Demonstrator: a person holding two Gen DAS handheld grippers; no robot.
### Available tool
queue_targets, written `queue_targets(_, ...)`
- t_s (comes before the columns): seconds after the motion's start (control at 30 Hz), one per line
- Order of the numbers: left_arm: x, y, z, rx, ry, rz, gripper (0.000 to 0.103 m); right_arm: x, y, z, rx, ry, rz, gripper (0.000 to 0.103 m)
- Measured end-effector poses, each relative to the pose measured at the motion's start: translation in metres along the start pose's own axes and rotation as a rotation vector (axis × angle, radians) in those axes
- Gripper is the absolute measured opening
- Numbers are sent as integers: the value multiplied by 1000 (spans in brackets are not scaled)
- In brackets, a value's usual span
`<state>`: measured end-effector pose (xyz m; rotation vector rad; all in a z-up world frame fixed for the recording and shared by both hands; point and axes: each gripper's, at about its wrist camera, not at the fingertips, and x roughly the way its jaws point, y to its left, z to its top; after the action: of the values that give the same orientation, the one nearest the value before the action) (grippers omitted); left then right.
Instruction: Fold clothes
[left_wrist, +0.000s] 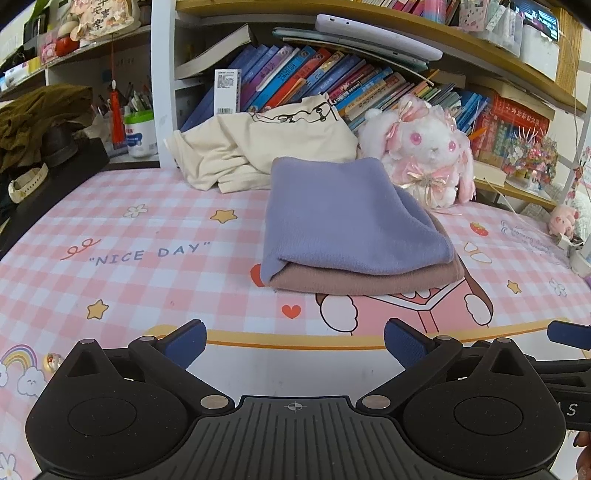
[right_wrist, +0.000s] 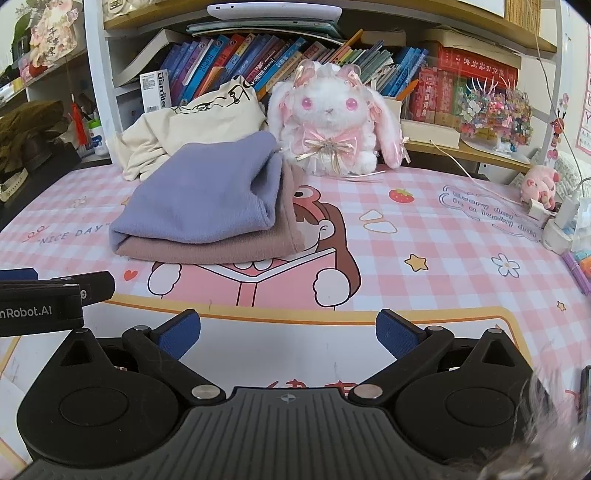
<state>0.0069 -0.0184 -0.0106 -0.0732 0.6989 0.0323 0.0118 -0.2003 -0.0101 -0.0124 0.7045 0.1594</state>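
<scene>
A folded lavender garment (left_wrist: 343, 218) lies on top of a folded dusty-pink garment (left_wrist: 369, 282) on the pink checked mat (left_wrist: 147, 258). The stack also shows in the right wrist view: lavender (right_wrist: 199, 195), pink (right_wrist: 221, 251). A crumpled cream garment (left_wrist: 258, 147) (right_wrist: 184, 122) lies behind the stack against the books. My left gripper (left_wrist: 295, 345) is open and empty, short of the stack. My right gripper (right_wrist: 288, 334) is open and empty, beside the left one, whose body shows at the left edge (right_wrist: 44, 299).
A white and pink plush rabbit (left_wrist: 424, 162) (right_wrist: 332, 122) sits behind the stack. A bookshelf with several books (left_wrist: 314, 77) backs the desk. An olive garment (left_wrist: 37, 118) lies on a black box at left. A small pink pig toy (right_wrist: 539, 184) and chargers sit at right.
</scene>
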Motion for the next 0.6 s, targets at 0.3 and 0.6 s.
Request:
queue_targets(0.3,2,-1,0,5,7,0,103,1,-1,0,6,4,-5,103)
queue_targets(0.6,3,-2,-1,16,16,5,103,2,-1,0,10,3,-15,103)
